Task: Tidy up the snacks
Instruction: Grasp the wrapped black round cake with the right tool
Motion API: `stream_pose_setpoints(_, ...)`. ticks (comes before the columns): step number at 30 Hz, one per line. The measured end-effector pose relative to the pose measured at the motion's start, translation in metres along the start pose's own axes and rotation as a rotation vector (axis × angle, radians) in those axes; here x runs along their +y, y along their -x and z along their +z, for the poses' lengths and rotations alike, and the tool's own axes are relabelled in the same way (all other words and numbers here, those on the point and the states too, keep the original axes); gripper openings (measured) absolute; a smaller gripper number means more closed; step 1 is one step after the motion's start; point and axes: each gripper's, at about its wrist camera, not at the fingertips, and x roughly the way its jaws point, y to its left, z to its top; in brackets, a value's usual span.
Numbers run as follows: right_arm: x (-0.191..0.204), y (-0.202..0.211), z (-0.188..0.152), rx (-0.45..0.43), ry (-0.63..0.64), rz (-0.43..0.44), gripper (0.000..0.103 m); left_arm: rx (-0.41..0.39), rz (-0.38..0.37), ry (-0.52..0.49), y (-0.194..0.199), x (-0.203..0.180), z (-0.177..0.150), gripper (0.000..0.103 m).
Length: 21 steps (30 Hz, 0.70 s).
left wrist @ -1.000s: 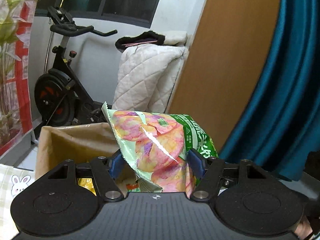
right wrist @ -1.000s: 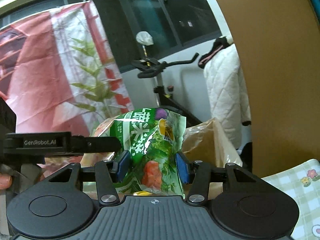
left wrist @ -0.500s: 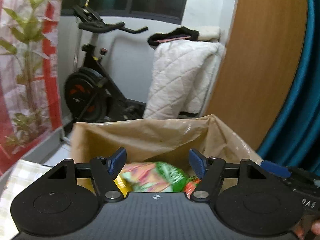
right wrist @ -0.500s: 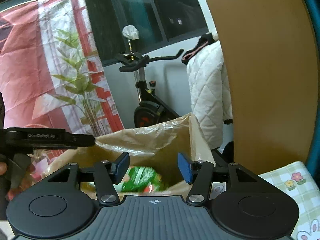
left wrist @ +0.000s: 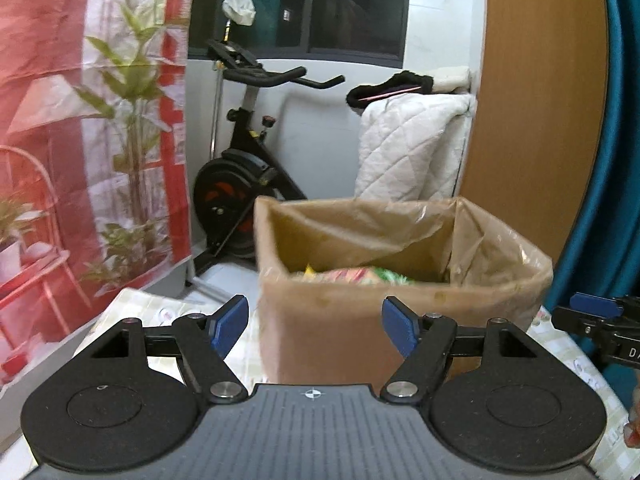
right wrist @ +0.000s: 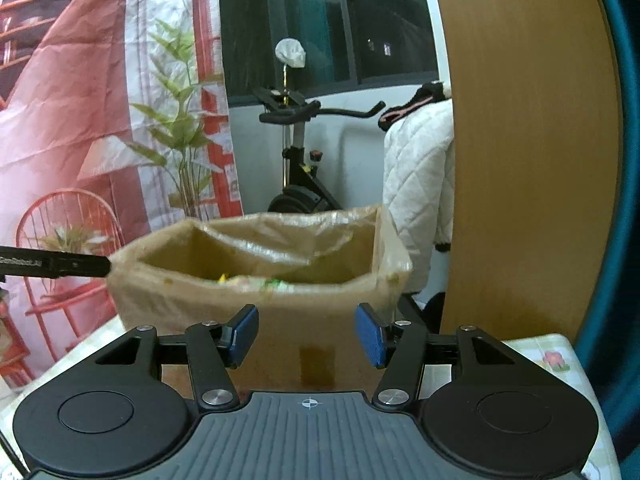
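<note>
A brown cardboard box [left wrist: 340, 320] lined with a clear plastic bag stands on the table; it also shows in the right wrist view [right wrist: 304, 320]. Snack bags [left wrist: 360, 274] lie inside it, only their green and pink tops showing; they also peek over the rim in the right wrist view [right wrist: 256, 281]. My left gripper [left wrist: 315, 328] is open and empty in front of the box's near wall. My right gripper [right wrist: 307, 336] is open and empty, also in front of the box. The right gripper's tip shows at the far right of the left wrist view [left wrist: 596, 312].
The table carries a checked cloth with flower prints [right wrist: 556, 360]. Behind the box stand an exercise bike [left wrist: 240, 176], a white quilted coat [left wrist: 408, 152], a wooden panel [left wrist: 532, 120] and a teal curtain [left wrist: 616, 160]. A red printed backdrop [left wrist: 80, 140] hangs at the left.
One second ago each gripper held a green snack bag over the box. Both let go, the bags dropped into the box, and both grippers drew back and lower, open.
</note>
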Motion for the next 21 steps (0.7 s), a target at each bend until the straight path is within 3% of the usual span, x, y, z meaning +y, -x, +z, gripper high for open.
stream_pose_setpoints(21, 0.001, 0.032, -0.094, 0.172, -0.010, -0.021, 0.051, 0.096, 0.125, 0.101, 0.039, 0.012, -0.082, 0.076)
